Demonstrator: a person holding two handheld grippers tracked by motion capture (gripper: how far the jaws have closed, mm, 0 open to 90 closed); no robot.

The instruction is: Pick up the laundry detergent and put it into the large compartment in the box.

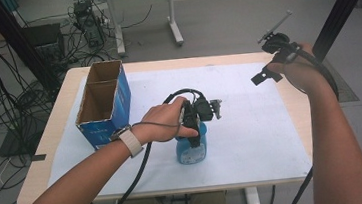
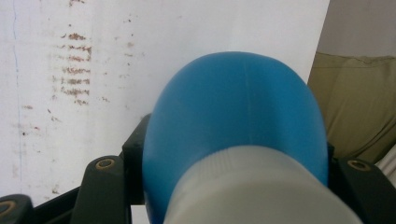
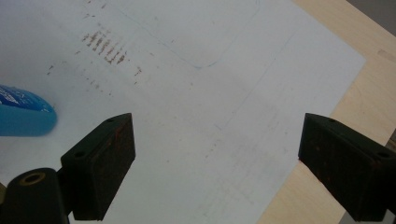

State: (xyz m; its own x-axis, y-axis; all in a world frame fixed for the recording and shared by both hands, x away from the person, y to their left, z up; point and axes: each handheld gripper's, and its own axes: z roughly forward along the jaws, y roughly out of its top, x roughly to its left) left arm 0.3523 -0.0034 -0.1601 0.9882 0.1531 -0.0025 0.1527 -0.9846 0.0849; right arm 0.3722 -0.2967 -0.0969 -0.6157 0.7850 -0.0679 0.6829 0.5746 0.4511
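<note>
A blue plastic bottle [image 1: 190, 150] with a white neck stands upright on the white sheet near the table's front middle. My left gripper [image 1: 195, 129] comes down on it from above and is shut on its upper part. In the left gripper view the black jaws flank the bottle [image 2: 233, 121], whose blue shoulder and white neck hide the pads. My right gripper [image 1: 271, 58] is held up over the table's far right corner, well away from the bottle. In the right gripper view its jaws [image 3: 215, 144] stand wide open with nothing between them, and the bottle's base [image 3: 23, 114] shows at the left edge.
An open blue cardboard box [image 1: 103, 102] stands at the table's left side. A white sheet [image 1: 251, 125] covers most of the wooden table [image 1: 298, 111]. Cables trail from both grippers over the front edge. Cables and desk legs stand on the floor beyond.
</note>
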